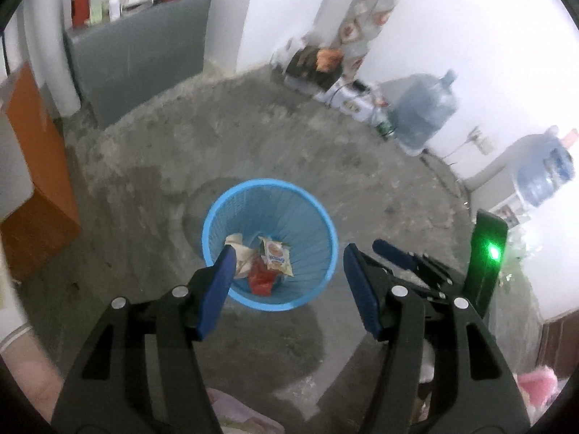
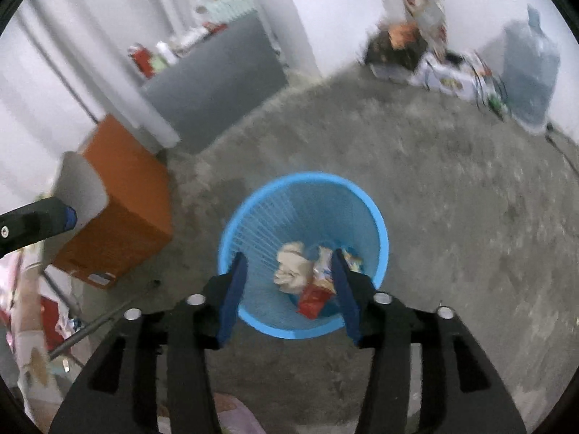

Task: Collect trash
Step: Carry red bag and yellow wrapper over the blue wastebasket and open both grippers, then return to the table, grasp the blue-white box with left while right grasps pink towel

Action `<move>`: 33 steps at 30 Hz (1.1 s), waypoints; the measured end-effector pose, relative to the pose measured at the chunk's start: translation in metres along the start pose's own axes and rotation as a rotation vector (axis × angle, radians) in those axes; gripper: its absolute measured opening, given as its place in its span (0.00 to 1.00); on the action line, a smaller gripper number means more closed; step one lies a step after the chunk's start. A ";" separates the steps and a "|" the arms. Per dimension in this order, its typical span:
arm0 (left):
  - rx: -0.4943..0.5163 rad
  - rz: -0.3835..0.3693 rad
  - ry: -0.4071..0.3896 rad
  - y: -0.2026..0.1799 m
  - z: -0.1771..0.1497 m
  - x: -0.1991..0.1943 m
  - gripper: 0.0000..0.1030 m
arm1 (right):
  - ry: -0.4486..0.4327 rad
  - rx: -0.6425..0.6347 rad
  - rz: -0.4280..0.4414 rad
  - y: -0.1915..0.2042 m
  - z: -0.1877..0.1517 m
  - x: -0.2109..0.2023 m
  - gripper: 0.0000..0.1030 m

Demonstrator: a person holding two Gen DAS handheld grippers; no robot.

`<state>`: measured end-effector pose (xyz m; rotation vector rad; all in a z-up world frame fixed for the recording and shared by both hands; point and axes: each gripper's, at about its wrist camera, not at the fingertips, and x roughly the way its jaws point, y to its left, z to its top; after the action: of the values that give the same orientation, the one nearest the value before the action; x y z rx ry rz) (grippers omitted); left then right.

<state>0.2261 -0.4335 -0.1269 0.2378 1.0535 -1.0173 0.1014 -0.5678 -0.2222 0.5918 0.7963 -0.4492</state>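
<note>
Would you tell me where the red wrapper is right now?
The red wrapper lies inside the blue basket, low in both wrist views, beside the crumpled paper.

blue slatted basket (image 1: 318, 224), orange box (image 2: 126, 195)

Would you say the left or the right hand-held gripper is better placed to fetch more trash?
Neither clearly. The left hand-held gripper and the right hand-held gripper both hang open and empty over the blue basket, and no loose trash shows on the floor near either.
</note>
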 end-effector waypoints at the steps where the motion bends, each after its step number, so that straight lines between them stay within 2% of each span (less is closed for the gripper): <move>1: 0.006 -0.005 -0.014 0.000 -0.003 -0.015 0.56 | -0.024 -0.027 0.023 0.009 0.003 -0.016 0.55; 8: -0.004 -0.011 -0.193 0.015 -0.038 -0.145 0.62 | -0.064 -0.161 0.152 0.066 0.019 -0.078 0.61; 14: -0.035 0.046 -0.293 0.053 -0.091 -0.243 0.63 | -0.048 -0.240 0.268 0.125 0.022 -0.115 0.67; 19: -0.116 0.205 -0.391 0.110 -0.141 -0.328 0.72 | -0.003 -0.349 0.348 0.188 0.012 -0.130 0.73; 21: -0.180 0.302 -0.429 0.142 -0.163 -0.361 0.75 | 0.021 -0.388 0.386 0.211 0.008 -0.132 0.74; 24: -0.293 0.379 -0.423 0.193 -0.192 -0.391 0.77 | 0.080 -0.433 0.459 0.255 -0.001 -0.128 0.74; 27: -0.412 0.424 -0.385 0.244 -0.212 -0.407 0.78 | 0.144 -0.469 0.514 0.300 -0.012 -0.116 0.75; 30: -0.513 0.431 -0.316 0.282 -0.233 -0.409 0.78 | 0.194 -0.536 0.543 0.345 -0.022 -0.101 0.75; 33: -0.537 0.431 -0.278 0.306 -0.243 -0.401 0.78 | 0.224 -0.633 0.565 0.387 -0.030 -0.090 0.75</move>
<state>0.2756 0.1130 -0.0155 -0.1136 0.9293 -0.3448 0.2533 -0.2439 -0.0458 0.2486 0.8844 0.3904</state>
